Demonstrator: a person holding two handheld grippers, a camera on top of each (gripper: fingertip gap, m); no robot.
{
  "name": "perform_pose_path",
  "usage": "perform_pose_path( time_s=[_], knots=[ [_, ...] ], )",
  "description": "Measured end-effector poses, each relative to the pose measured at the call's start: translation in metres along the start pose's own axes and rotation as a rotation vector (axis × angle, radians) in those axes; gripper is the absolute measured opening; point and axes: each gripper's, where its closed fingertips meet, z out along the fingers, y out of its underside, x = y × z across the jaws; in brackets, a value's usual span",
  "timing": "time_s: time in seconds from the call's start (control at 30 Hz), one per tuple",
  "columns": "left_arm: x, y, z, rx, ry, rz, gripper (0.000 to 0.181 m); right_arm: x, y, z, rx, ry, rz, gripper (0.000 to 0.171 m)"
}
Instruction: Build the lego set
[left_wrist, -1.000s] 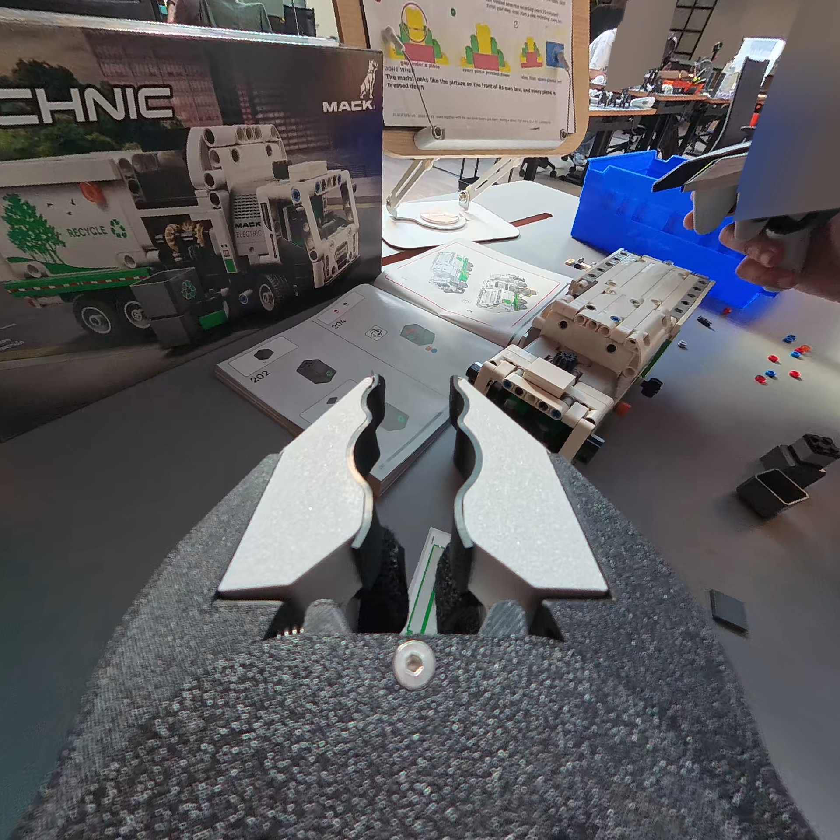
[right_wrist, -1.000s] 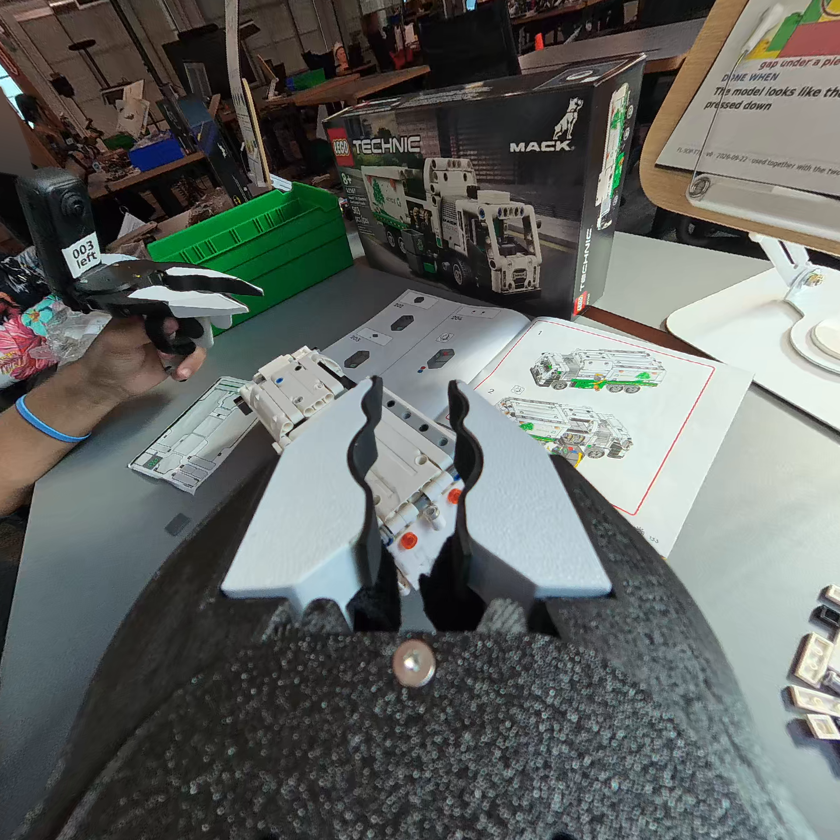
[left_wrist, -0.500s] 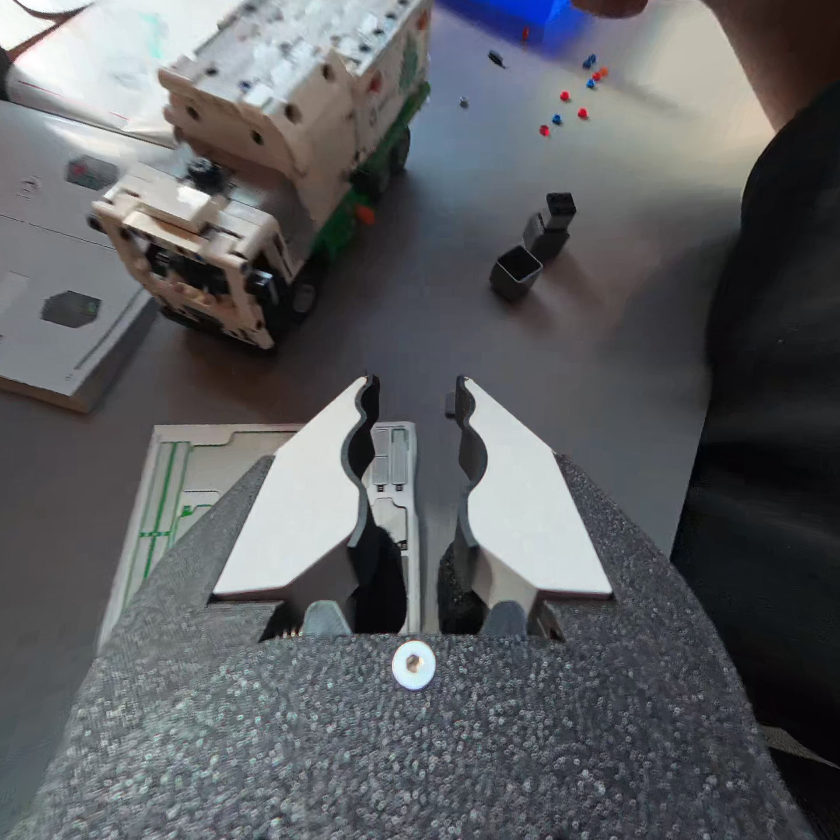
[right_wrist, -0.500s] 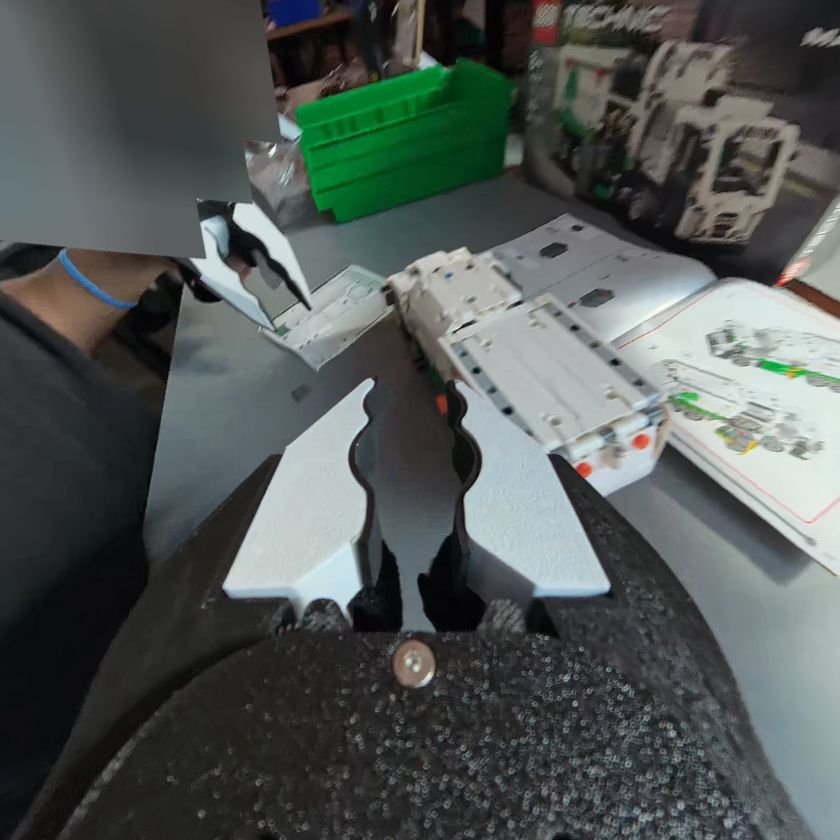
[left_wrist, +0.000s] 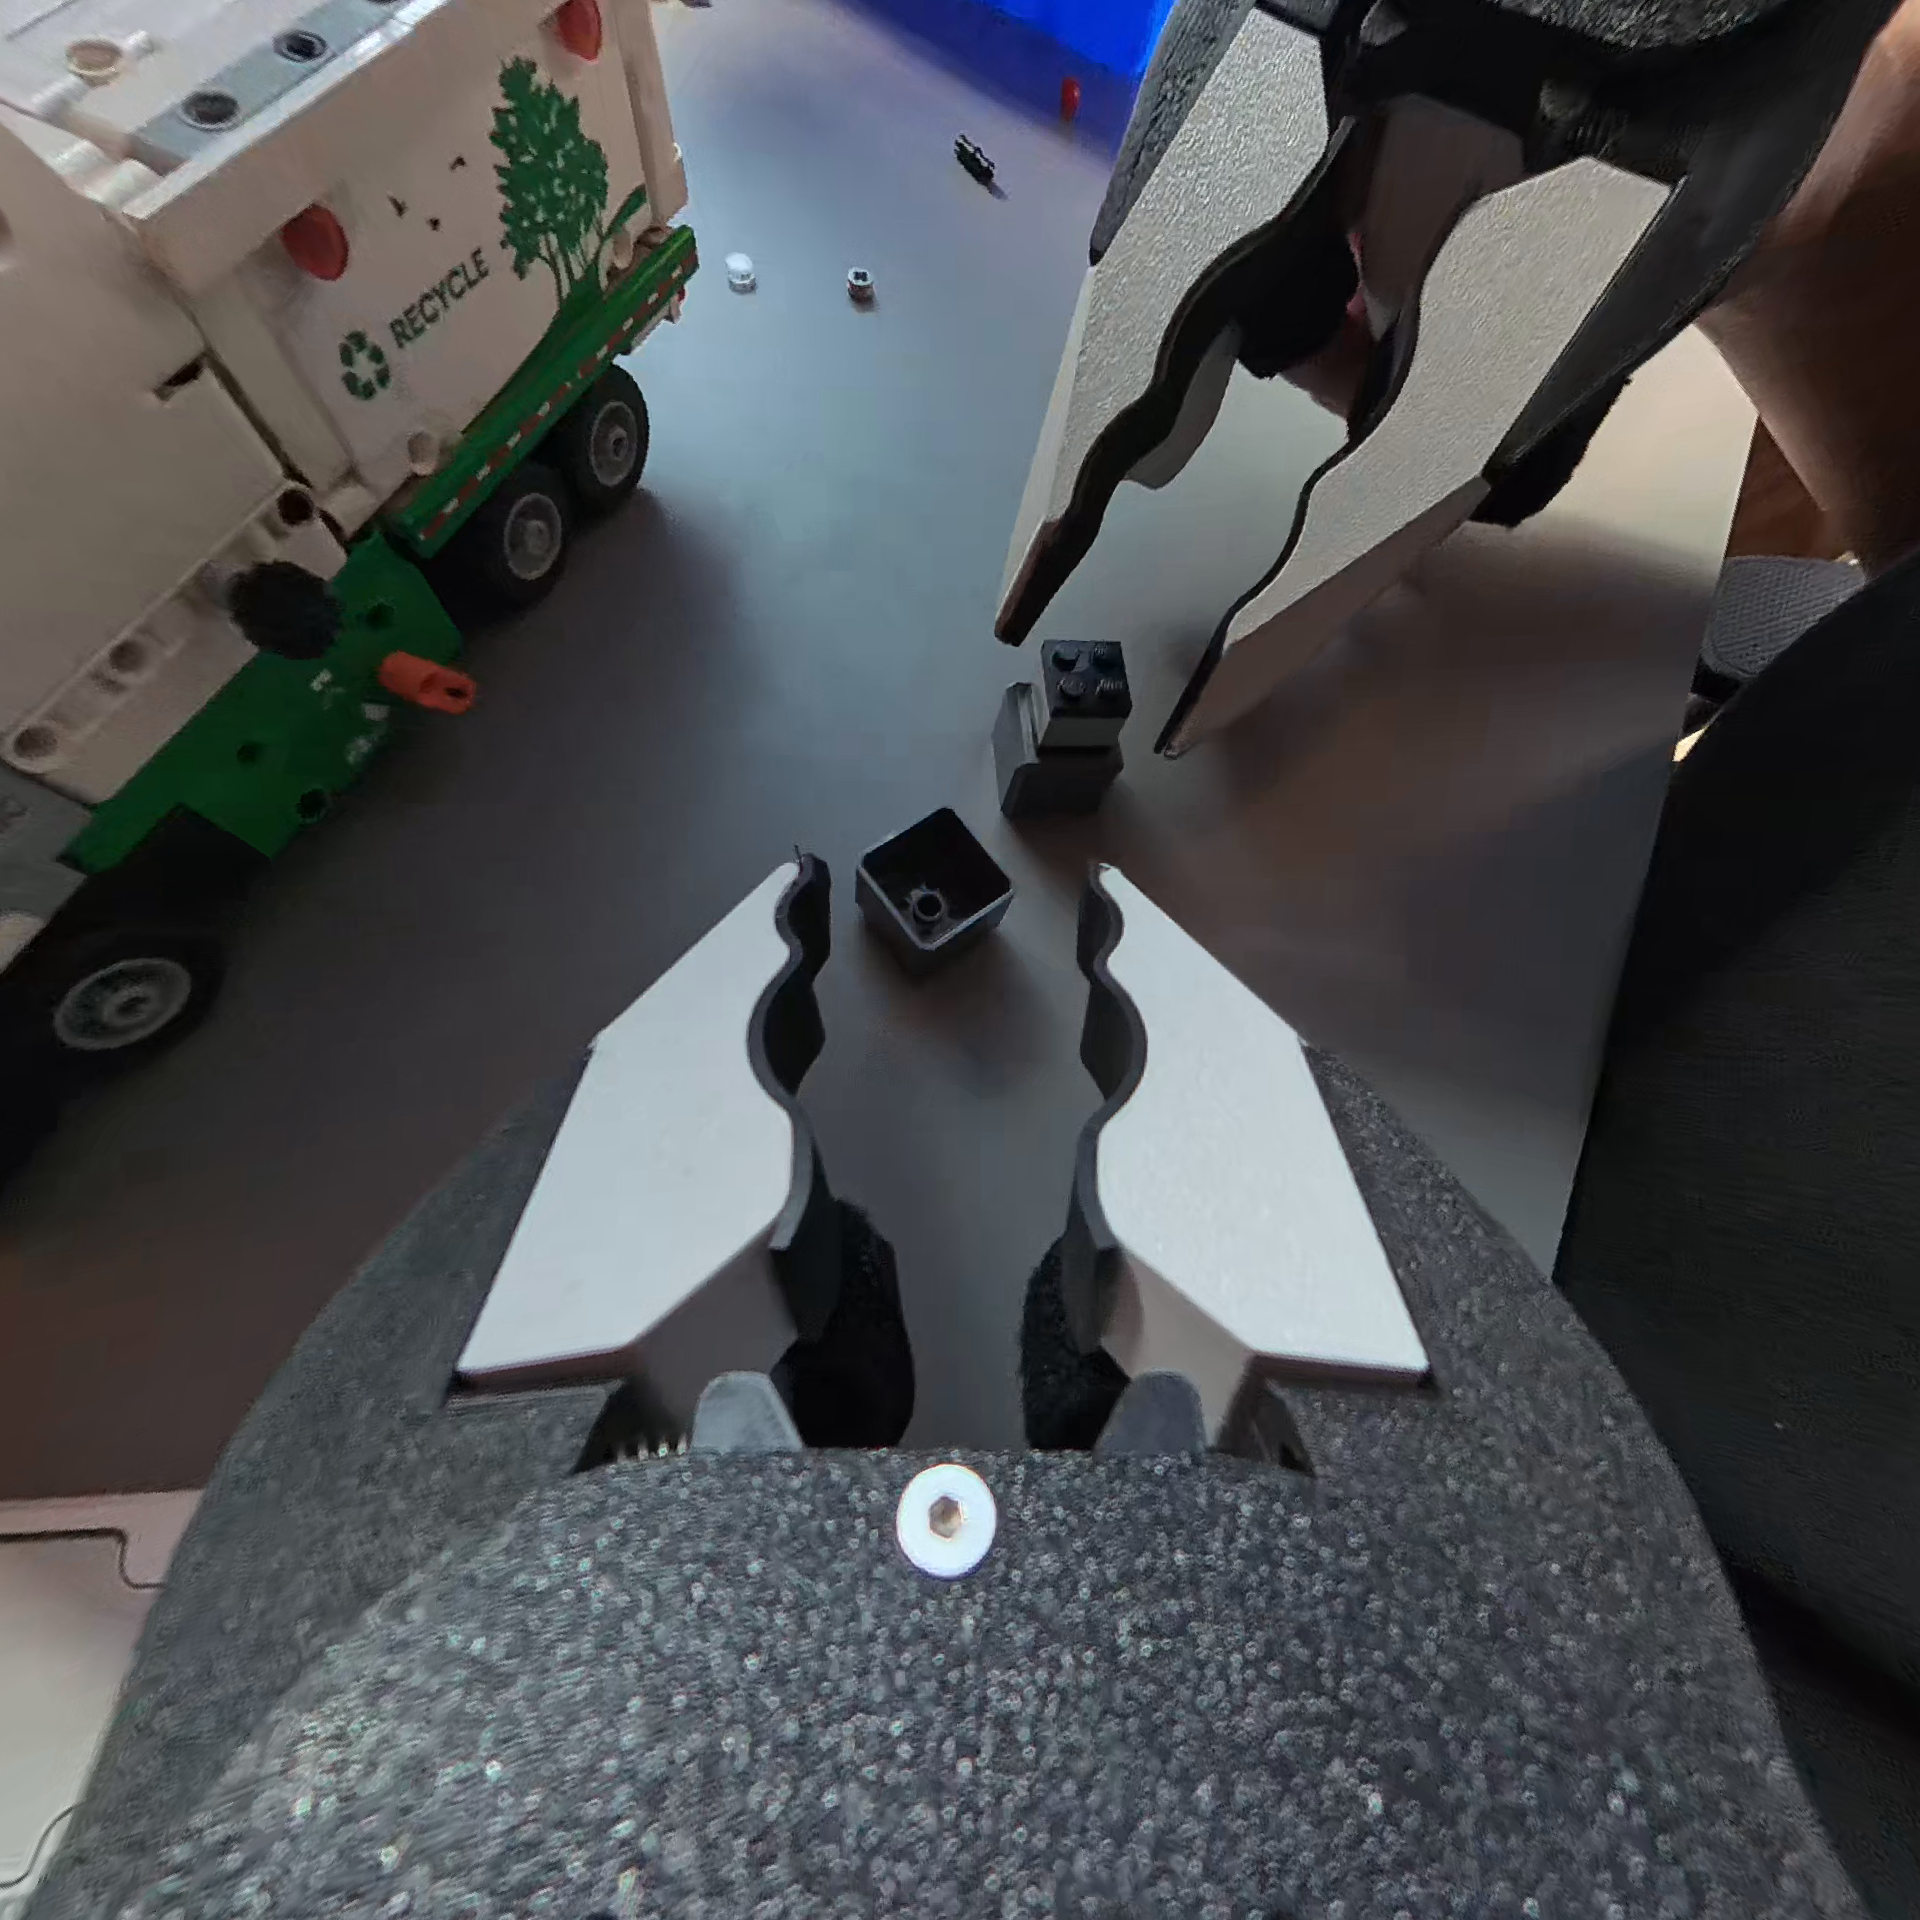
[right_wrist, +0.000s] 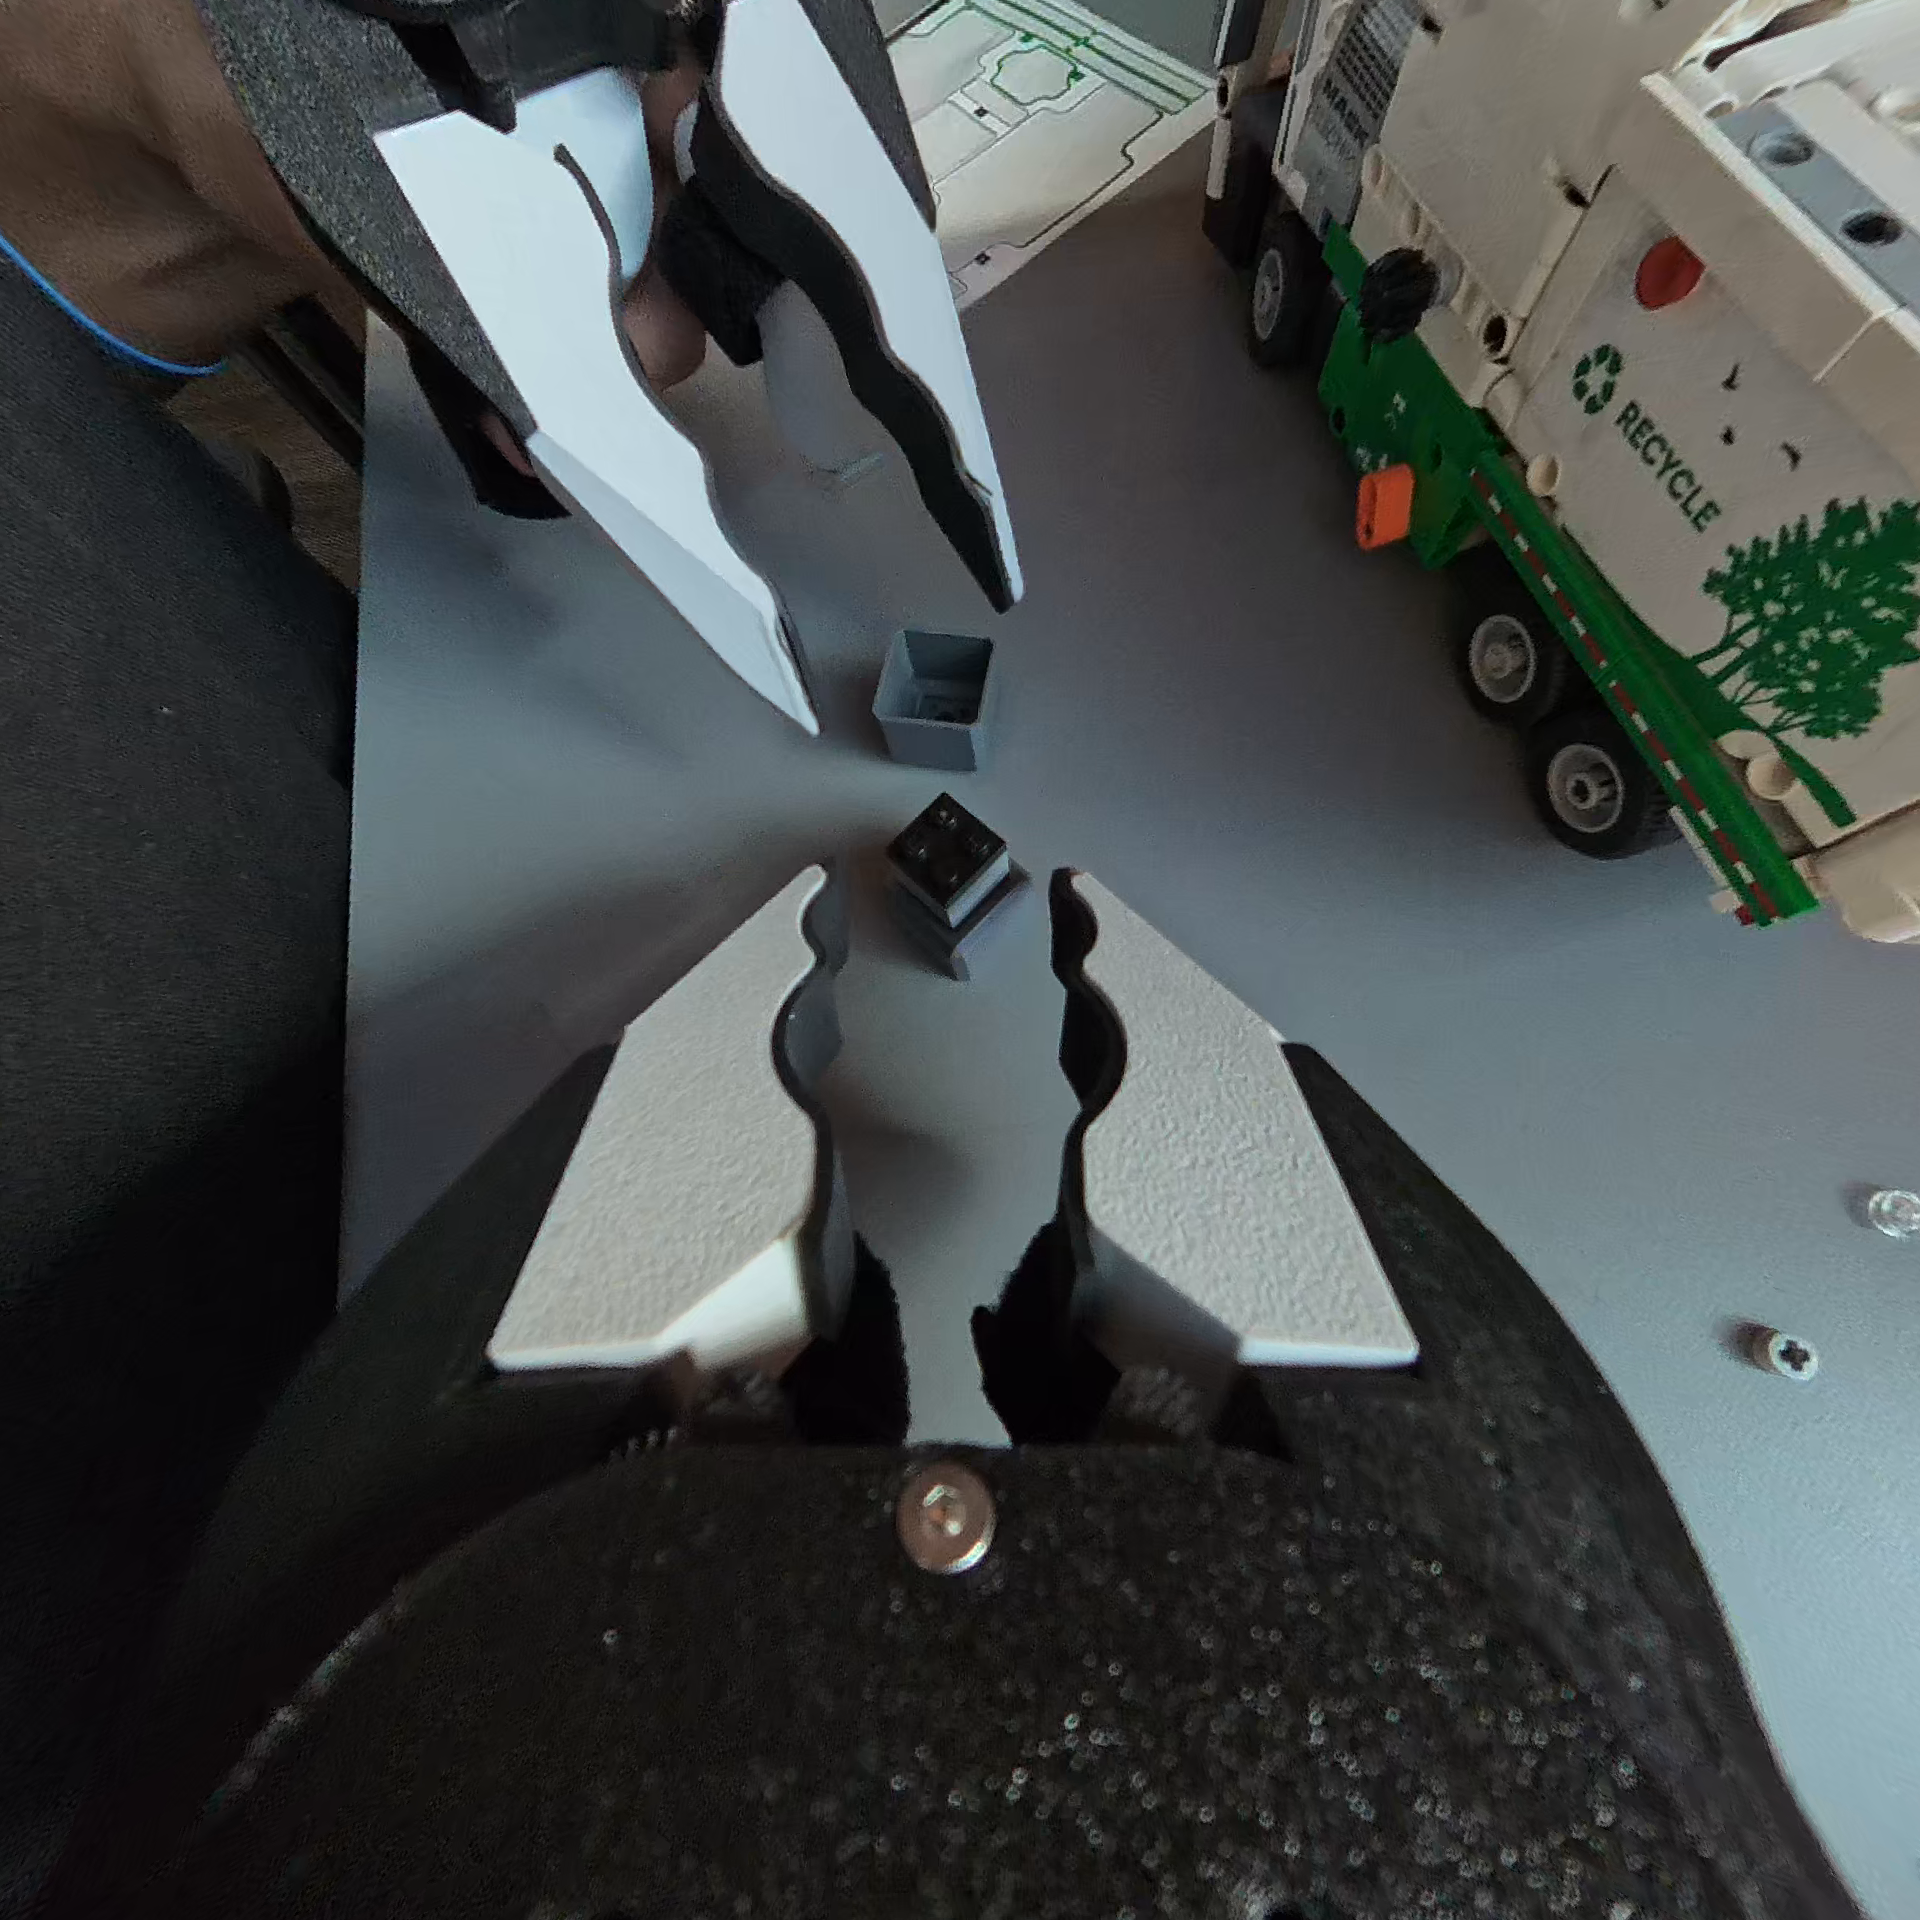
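Left wrist view | left gripper (left_wrist: 951, 883) spread, empty | open grey box piece (left_wrist: 932, 894) between its tips, one stud inside | studded black-grey stack (left_wrist: 1070, 717) beyond, between spread right gripper (left_wrist: 1081, 691) tips | truck model (left_wrist: 312, 416) far left | grey table (left_wrist: 810, 540)

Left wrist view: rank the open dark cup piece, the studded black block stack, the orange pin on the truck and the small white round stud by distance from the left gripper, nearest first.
From the left gripper:
1. Open dark cup piece, right between the fingertips.
2. Studded black block stack, just beyond, slightly right, under the right gripper.
3. Orange pin, left, on the truck's green frame.
4. Small white round stud, far, beside the truck's rear.
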Motion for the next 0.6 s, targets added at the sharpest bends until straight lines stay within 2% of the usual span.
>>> perform_pose_path(
  time_s=[0.03,0.1,0.17,0.33,0.47,0.53,0.57,0.6],
  knots=[
    [0.001,0.001,0.005,-0.016,-0.015,0.007,0.046,0.000,0.002,0.000,-0.006,0.010,-0.002,0.039],
    [-0.002,0.006,0.012,-0.054,-0.058,0.018,0.043,0.001,0.004,0.001,-0.012,0.023,-0.005,0.039],
    [-0.007,0.011,0.015,-0.085,-0.099,0.023,0.030,-0.001,0.003,0.003,-0.004,0.015,-0.005,0.039],
    [-0.010,0.011,0.010,-0.072,-0.130,-0.024,0.030,0.000,-0.009,0.000,0.048,0.017,-0.031,0.038],
    [-0.006,-0.027,-0.008,0.144,-0.052,-0.182,0.030,0.008,-0.041,-0.010,0.197,0.087,-0.126,0.039],
    [-0.002,-0.054,-0.020,0.314,0.042,-0.309,0.030,0.005,-0.065,-0.014,0.346,0.084,-0.204,0.053],
    [0.000,-0.066,-0.026,0.395,0.099,-0.368,0.030,0.003,-0.076,-0.017,0.422,0.085,-0.238,0.053],
    [0.000,-0.077,-0.032,0.471,0.146,-0.422,0.029,0.002,-0.084,-0.021,0.481,0.097,-0.263,0.047]
  ],
)
